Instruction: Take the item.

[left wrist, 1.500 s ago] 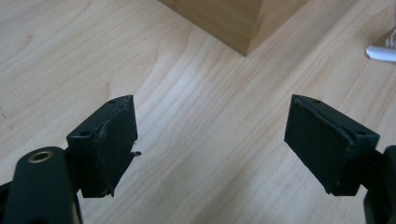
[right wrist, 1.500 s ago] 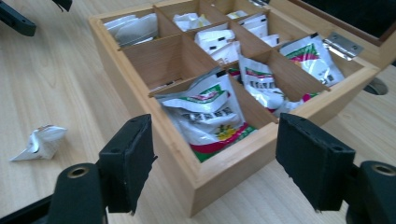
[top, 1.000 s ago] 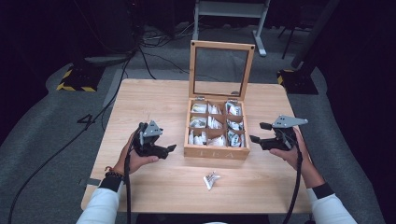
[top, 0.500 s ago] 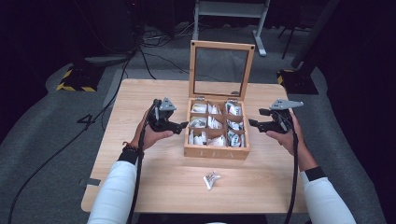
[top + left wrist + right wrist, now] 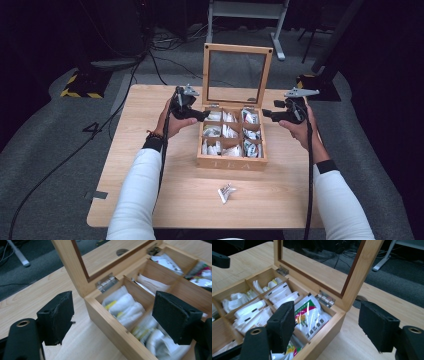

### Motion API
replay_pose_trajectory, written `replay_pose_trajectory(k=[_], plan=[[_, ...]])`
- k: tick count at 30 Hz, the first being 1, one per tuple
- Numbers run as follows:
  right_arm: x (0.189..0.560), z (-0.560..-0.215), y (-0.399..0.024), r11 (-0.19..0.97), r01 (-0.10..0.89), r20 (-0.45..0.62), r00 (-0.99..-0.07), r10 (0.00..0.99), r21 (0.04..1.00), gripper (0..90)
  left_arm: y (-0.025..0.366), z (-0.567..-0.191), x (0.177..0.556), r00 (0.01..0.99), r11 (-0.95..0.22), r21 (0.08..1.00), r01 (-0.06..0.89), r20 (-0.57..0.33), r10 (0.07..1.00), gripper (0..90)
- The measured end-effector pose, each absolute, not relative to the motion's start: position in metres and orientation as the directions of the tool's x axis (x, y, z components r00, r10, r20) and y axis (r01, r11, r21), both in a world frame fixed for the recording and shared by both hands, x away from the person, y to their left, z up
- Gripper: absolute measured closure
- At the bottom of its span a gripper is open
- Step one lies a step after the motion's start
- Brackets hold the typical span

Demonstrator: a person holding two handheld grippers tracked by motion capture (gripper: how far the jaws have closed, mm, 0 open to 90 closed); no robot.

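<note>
both open hand-held grippers flank the tea box (image 5: pixel 231 161), lid (image 5: pixel 237 76) upright.

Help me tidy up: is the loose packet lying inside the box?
No, the packet lies on the table, in front of the box.

Pale wooden tea box (image 5: pixel 231 162) — white sachets (image 5: pixel 227 131), one green-and-red (image 5: pixel 310 315) — black grippers (image 5: pixel 204 115).

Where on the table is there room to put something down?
Bare wood lies left of the tea box, and along the near edge of the table on both sides of the loose packet. It is crowded by the lid, where both grippers flank the box.
</note>
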State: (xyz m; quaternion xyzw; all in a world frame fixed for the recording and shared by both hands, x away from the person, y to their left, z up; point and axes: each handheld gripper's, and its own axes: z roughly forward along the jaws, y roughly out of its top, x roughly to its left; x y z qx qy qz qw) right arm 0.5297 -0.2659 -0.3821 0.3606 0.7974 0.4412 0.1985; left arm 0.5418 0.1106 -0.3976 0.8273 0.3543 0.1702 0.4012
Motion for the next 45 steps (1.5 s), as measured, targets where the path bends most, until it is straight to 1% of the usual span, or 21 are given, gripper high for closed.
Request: replay_pose_trajectory(k=[6, 15, 18, 22, 31, 32, 36, 40, 42, 43, 45], plan=[[0.551, -0.381, -0.257, 0.355, 0.423, 0.004, -0.647, 0.762, 0.834, 30.4, 0.103, -0.394, 0.566, 0.670, -0.404, 0.783, 0.472, -0.021, 0.742, 18.4], [0.575, -0.384, -0.245, 0.349, 0.453, 0.016, -0.629, 0.777, 0.820, 29.7, 0.099, -0.392, 0.587, 0.632, -0.375, 0.779, 0.503, -0.036, 0.774, 19.1], [0.580, -0.385, -0.244, 0.329, 0.464, 0.039, -0.623, 0.782, 0.822, 30.0, 0.098, -0.393, 0.591, 0.624, -0.358, 0.781, 0.513, -0.053, 0.780, 19.4], [0.587, -0.390, -0.242, 0.313, 0.477, 0.058, -0.615, 0.786, 0.822, 30.1, 0.095, -0.397, 0.597, 0.617, -0.364, 0.771, 0.522, -0.047, 0.786, 19.8], [0.592, -0.391, -0.233, 0.292, 0.480, 0.093, -0.630, 0.771, 0.827, 33.0, 0.089, -0.403, 0.607, 0.621, -0.357, 0.762, 0.540, -0.075, 0.780, 20.0], [0.592, -0.391, -0.232, 0.296, 0.479, 0.089, -0.631, 0.771, 0.826, 33.1, 0.088, -0.403, 0.607, 0.624, -0.352, 0.762, 0.544, -0.086, 0.777, 20.6], [0.591, -0.387, -0.230, 0.321, 0.468, 0.051, -0.624, 0.779, 0.823, 34.7, 0.087, -0.399, 0.609, 0.628, -0.352, 0.770, 0.532, -0.080, 0.774, 22.2], [0.592, -0.385, -0.240, 0.352, 0.465, 0.008, -0.613, 0.790, 0.812, 36.5, 0.089, -0.395, 0.610, 0.631, -0.351, 0.781, 0.517, -0.070, 0.772, 27.4], [0.596, -0.388, -0.243, 0.367, 0.480, -0.015, -0.593, 0.805, 0.797, 35.9, 0.090, -0.394, 0.611, 0.630, -0.347, 0.779, 0.521, -0.077, 0.773, 27.7], [0.597, -0.389, -0.244, 0.366, 0.484, -0.014, -0.589, 0.808, 0.795, 35.9, 0.091, -0.392, 0.612, 0.628, -0.341, 0.781, 0.522, -0.082, 0.774, 28.2], [0.601, -0.391, -0.246, 0.317, 0.492, 0.044, -0.592, 0.805, 0.811, 34.8, 0.090, -0.390, 0.613, 0.629, -0.351, 0.776, 0.524, -0.074, 0.774, 29.7]])
